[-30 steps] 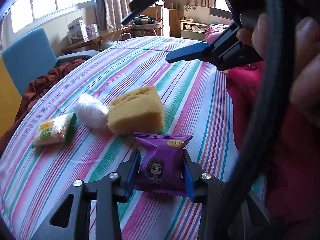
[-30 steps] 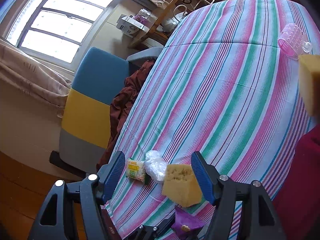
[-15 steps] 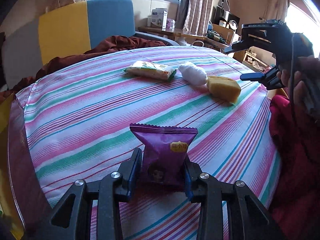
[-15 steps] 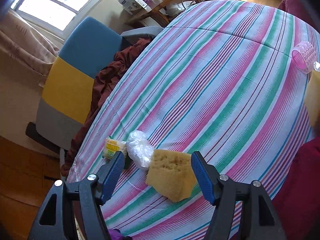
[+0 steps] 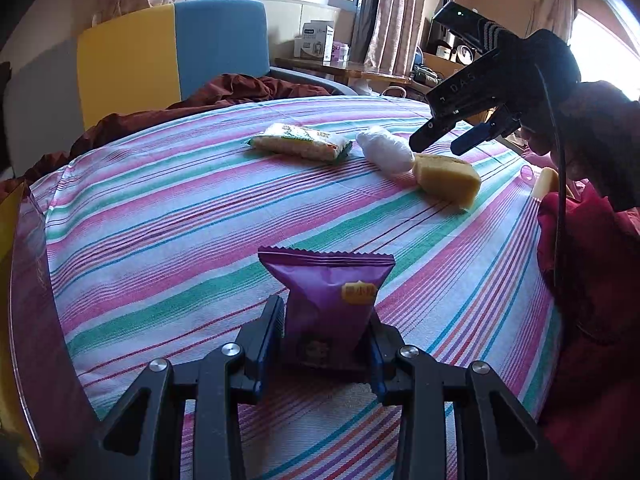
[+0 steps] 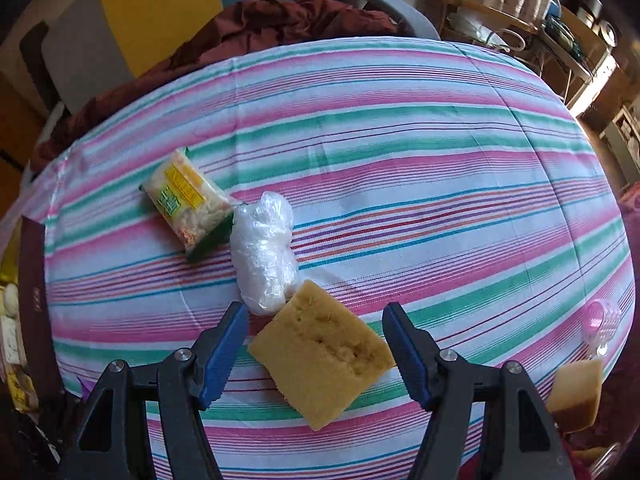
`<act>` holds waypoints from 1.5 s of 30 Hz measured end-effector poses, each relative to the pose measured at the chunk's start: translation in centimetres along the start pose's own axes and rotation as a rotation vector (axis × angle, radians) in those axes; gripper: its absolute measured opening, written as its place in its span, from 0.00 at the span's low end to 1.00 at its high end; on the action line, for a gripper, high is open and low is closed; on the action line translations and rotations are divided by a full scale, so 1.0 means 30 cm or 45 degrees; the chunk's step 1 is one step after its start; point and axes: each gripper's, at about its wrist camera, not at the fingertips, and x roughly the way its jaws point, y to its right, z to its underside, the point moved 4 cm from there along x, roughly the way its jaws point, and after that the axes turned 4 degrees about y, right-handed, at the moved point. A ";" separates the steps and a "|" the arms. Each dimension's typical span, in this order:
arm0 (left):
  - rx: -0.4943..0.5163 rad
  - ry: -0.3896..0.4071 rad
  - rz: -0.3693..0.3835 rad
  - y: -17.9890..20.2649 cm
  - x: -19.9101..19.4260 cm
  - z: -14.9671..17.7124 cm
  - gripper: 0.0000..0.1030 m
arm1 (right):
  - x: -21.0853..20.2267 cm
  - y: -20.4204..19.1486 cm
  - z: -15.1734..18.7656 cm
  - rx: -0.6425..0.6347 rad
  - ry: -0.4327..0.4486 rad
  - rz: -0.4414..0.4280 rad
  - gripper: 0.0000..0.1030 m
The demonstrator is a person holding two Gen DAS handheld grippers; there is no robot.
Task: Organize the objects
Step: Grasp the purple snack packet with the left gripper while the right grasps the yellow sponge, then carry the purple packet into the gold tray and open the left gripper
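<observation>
On the striped desk (image 6: 400,128), three items, sponge (image 6: 324,360), plastic bag (image 6: 266,256) and noodle packet (image 6: 188,200), form a row; the left hand-held gripper (image 5: 326,340) clamps the purple packet (image 5: 328,300), unplaced, while the right hand-held gripper (image 6: 316,356) hovers wide over the sponge.

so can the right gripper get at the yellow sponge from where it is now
Probably yes: the right gripper is open, its jaws either side of the yellow sponge. Only the plastic wrap bundle touches the sponge's far corner.
</observation>
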 end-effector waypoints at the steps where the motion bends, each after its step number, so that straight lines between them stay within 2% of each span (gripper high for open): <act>1: -0.002 0.000 0.002 -0.001 0.000 0.000 0.37 | 0.008 -0.017 0.004 -0.037 -0.025 0.005 0.69; 6: -0.008 0.001 0.008 -0.002 0.000 0.002 0.38 | 0.026 -0.069 0.047 -0.208 -0.105 0.100 0.74; 11: -0.012 0.003 0.012 -0.002 -0.001 0.002 0.38 | 0.045 -0.066 0.080 -0.253 -0.138 0.201 0.74; 15: -0.018 0.004 0.018 -0.004 -0.002 0.003 0.38 | 0.050 -0.052 0.077 -0.238 -0.132 0.204 0.73; 21: -0.020 0.005 0.020 -0.005 -0.003 0.004 0.39 | 0.008 -0.058 0.037 -0.236 -0.095 0.150 0.73; 30: -0.024 0.005 0.025 -0.008 -0.003 0.004 0.39 | 0.074 -0.040 0.051 -0.277 -0.217 0.113 0.76; 31: -0.025 0.005 0.026 -0.009 -0.003 0.004 0.39 | 0.083 -0.037 0.060 -0.282 -0.227 0.129 0.75; 33: -0.025 0.005 0.025 -0.007 -0.002 0.004 0.39 | 0.085 -0.039 0.082 -0.262 -0.229 0.146 0.60; 36: -0.025 0.006 0.025 -0.007 -0.003 0.004 0.39 | 0.052 -0.068 0.104 -0.217 -0.199 0.044 0.57; 40: -0.021 0.007 0.021 -0.005 -0.001 0.004 0.39 | 0.002 -0.214 0.128 -0.252 -0.148 -0.120 0.57; 45: -0.020 0.008 0.020 -0.006 -0.003 0.004 0.39 | 0.041 -0.327 0.121 -0.209 -0.090 -0.213 0.57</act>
